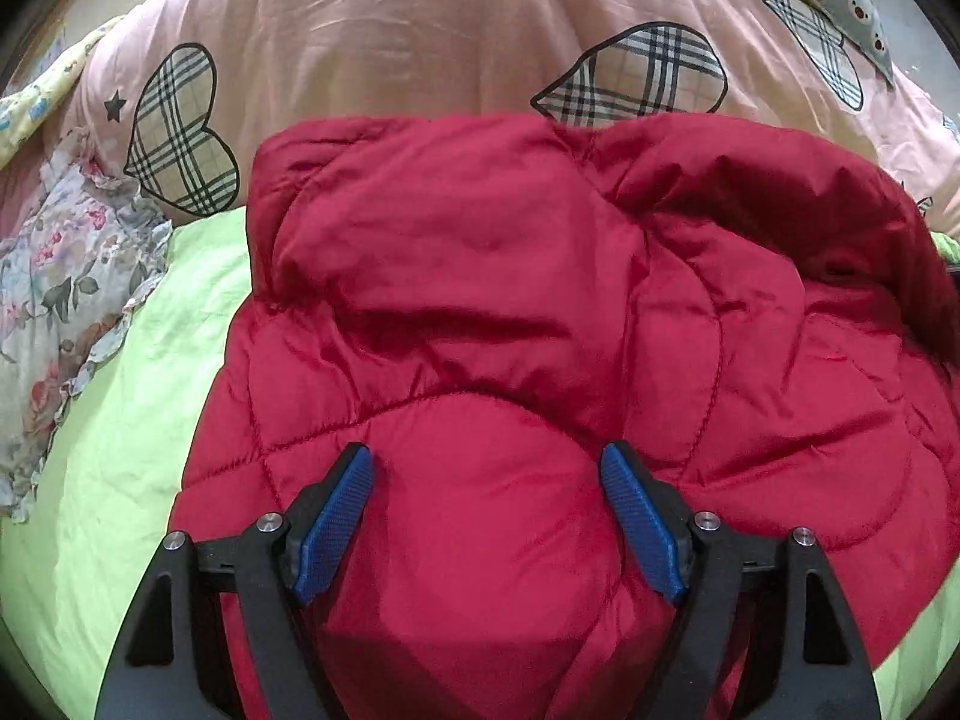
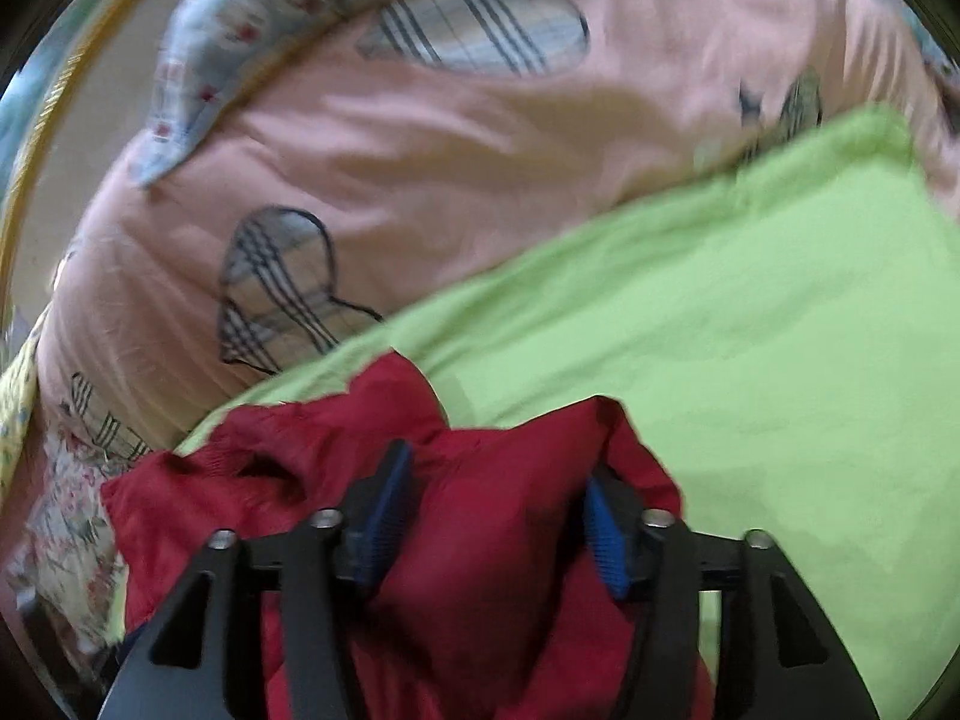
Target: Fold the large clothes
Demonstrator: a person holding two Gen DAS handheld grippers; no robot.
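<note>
Both grippers (image 1: 487, 468) (image 2: 495, 489) apparently spread over red jacket (image 1: 540, 276)

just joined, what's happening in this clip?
A person with two handheld grippers is folding a red puffer jacket on a green sheet. The left gripper is wide open over a bulge of the jacket, pads apart and clamping nothing. The right gripper has jacket fabric bunched between its fingers, but that view is motion-blurred, so a firm grip is unclear. A pink quilt with plaid hearts lies behind.
</note>
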